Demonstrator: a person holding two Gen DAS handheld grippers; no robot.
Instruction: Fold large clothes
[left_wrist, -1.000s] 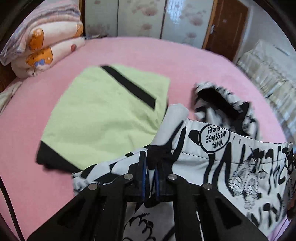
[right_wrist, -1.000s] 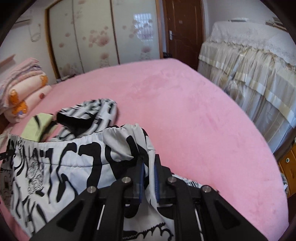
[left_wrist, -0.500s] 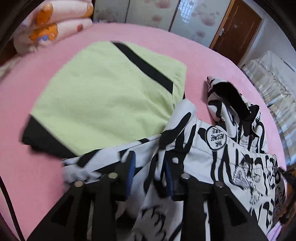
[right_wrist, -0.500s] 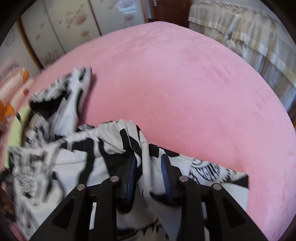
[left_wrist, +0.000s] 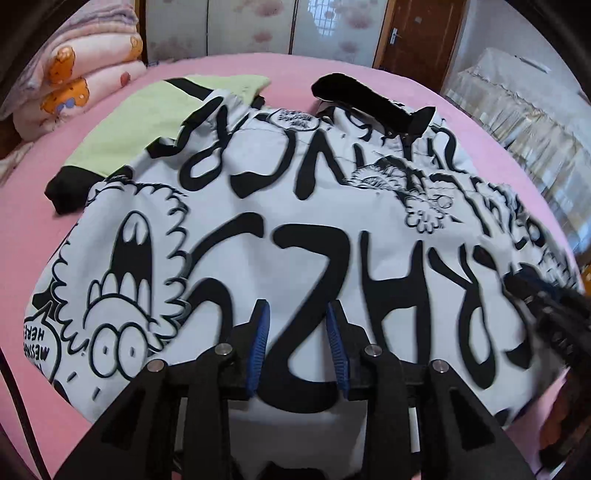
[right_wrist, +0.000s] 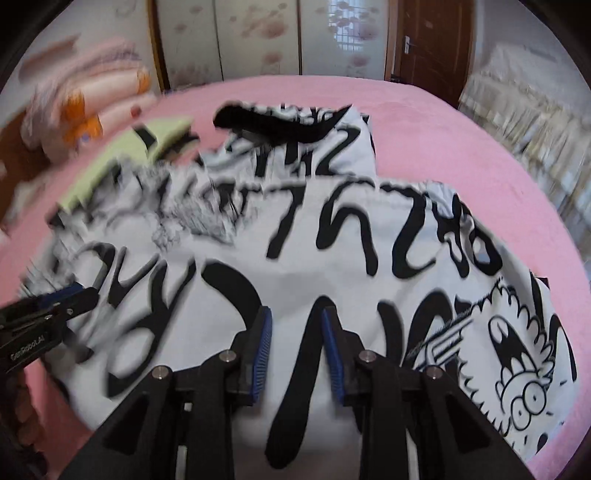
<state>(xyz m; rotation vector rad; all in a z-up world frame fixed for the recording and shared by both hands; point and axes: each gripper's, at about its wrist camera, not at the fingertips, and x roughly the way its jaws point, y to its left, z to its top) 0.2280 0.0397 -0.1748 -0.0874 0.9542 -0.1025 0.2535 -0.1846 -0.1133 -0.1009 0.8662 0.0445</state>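
Left wrist view: I see the left gripper with its blue pads parted and nothing pinched between them; its jaws have just been opening, and the white hoodie with black cartoon lettering lies flat beneath and beyond the fingertips, released. The hoodie is spread across the pink bed, its black-lined hood at the far end. Its far left edge overlaps a folded lime-green garment with black trim, which lies on the bed toward the stacked quilts at the upper left. The right gripper enters, blurred, from the right edge, over the hoodie's right side.

Right wrist view: I see the right gripper likewise with its pads apart, jaws just opened, gripping nothing; the hoodie lies under the gap, printed side up. The left gripper shows at the left edge, above the cloth. The hood points toward the wardrobe doors; a brown door stands to their right. The left part of this view is blurred, so I cannot tell fine detail there.
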